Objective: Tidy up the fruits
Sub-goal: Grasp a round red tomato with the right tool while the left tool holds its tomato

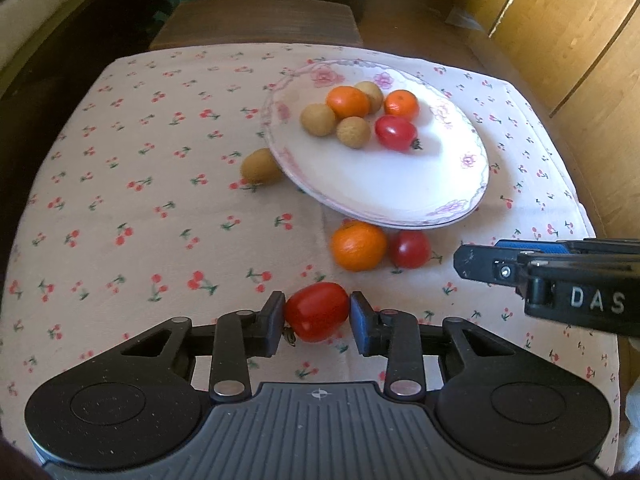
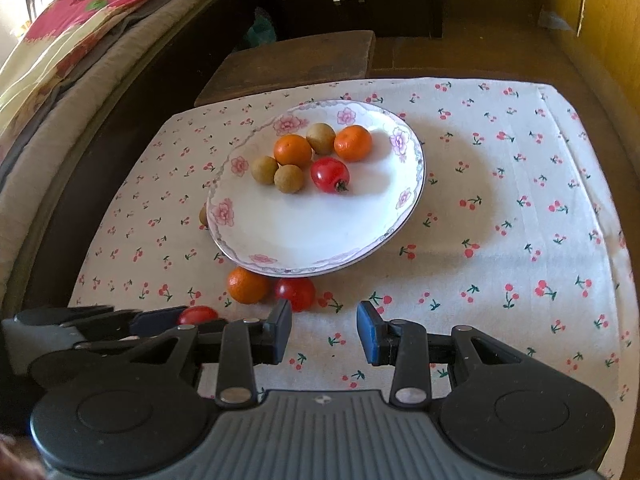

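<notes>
My left gripper [image 1: 317, 306] is shut on a red tomato [image 1: 316, 312] low over the cherry-print cloth; both pads press on its sides. The same tomato [image 2: 197, 315] shows at the left of the right wrist view. A flowered white plate [image 1: 400, 184] holds two mandarins, three brown longans and one tomato [image 1: 395, 133]. In front of the plate lie a mandarin [image 1: 358, 246] and another tomato [image 1: 409, 249]; a longan [image 1: 261, 166] lies at its left rim. My right gripper [image 2: 324, 322] hovers open over bare cloth, nothing between its fingers.
The cloth [image 2: 500, 220] covers a small table, with open cloth to the right of the plate [image 2: 304, 232]. A dark wooden stool [image 2: 288, 64] stands beyond the far edge. Bedding [image 2: 80, 48] lies to the left, wooden panels [image 1: 568, 48] to the right.
</notes>
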